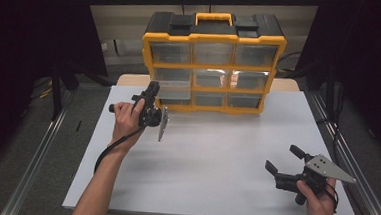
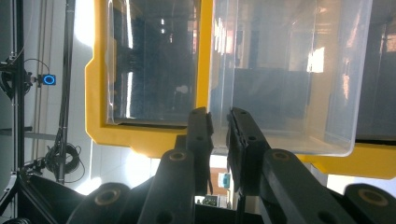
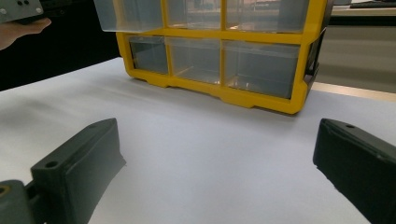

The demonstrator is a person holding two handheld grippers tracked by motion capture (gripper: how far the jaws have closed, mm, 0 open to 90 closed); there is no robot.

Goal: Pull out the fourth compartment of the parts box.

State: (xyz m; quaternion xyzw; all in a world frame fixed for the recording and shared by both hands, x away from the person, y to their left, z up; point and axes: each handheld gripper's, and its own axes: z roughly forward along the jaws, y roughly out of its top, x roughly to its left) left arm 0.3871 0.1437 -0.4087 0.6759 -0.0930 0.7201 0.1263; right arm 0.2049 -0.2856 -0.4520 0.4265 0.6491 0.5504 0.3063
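Observation:
A yellow-framed organiser cabinet (image 1: 214,38) with clear drawers stands at the back of the white table. Its left drawer in the middle row (image 1: 172,90) is pulled part-way out. My left gripper (image 1: 151,93), rolled onto its side, is at that drawer's front. In the left gripper view the jaws of my left gripper (image 2: 219,128) are shut on the thin front lip of the clear drawer (image 2: 289,84). My right gripper (image 1: 284,159) rests low over the table's front right with its jaws wide open. Nothing lies between the jaws of my right gripper (image 3: 217,140), which face the cabinet (image 3: 261,100).
The white table (image 1: 215,154) spreads between both hands. Metal rails (image 1: 35,158) run along both sides of it, and dark curtains hang at left and right. A black and yellow carry handle (image 1: 214,19) tops the cabinet.

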